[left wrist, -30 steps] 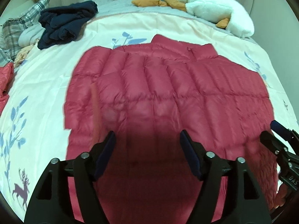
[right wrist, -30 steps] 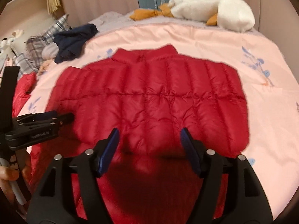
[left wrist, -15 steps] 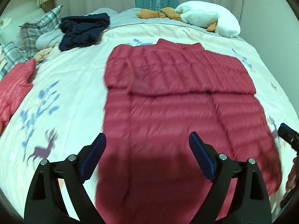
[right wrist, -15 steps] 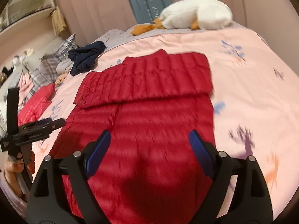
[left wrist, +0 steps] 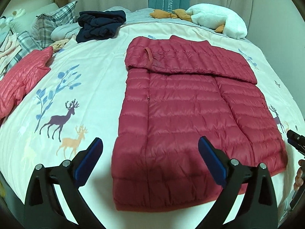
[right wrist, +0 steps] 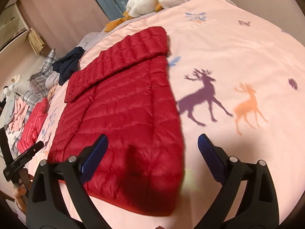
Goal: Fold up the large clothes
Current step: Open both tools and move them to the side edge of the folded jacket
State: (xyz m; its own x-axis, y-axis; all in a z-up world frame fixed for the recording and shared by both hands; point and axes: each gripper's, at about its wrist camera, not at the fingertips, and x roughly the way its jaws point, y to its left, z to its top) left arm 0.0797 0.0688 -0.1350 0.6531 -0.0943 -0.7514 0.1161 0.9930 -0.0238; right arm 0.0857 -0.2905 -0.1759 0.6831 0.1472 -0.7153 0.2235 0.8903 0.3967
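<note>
Left wrist view: the red puffer jacket (left wrist: 190,118) lies flat on the bedspread (left wrist: 91,80), near the middle of the bed; this jacket is the landmark for all places below.
Jacket fold: a band across its far end, at the collar, lies doubled over the body; the hem is nearest the camera.
Left gripper (left wrist: 150,162): held above the near hem of the jacket, its blue-padded fingers (left wrist: 89,162) wide apart with nothing between them.
Right wrist view: the same jacket (right wrist: 122,114) fills the left half, and bare bedspread (right wrist: 238,61) with printed deer lies to its right.
Right gripper (right wrist: 153,158): over the jacket's near right corner, fingers (right wrist: 209,158) spread wide and empty; the left finger is over the fabric, the right one over the bedspread.
Touch: I cannot tell whether either gripper's fingers rest on the cloth.
Navy garment (left wrist: 101,25): bundled beyond the jacket's far left corner, well apart from it.
Coral quilted garment (left wrist: 22,76): left of the jacket, well apart, at the bed's edge.
Plaid pillows (left wrist: 55,21): beyond the coral garment, far left of the jacket.
White plush toy (left wrist: 217,19): behind the jacket's collar end, against the curtain.
Other gripper: the right one's tip (left wrist: 295,139) shows at the jacket's right side in the left wrist view.
</note>
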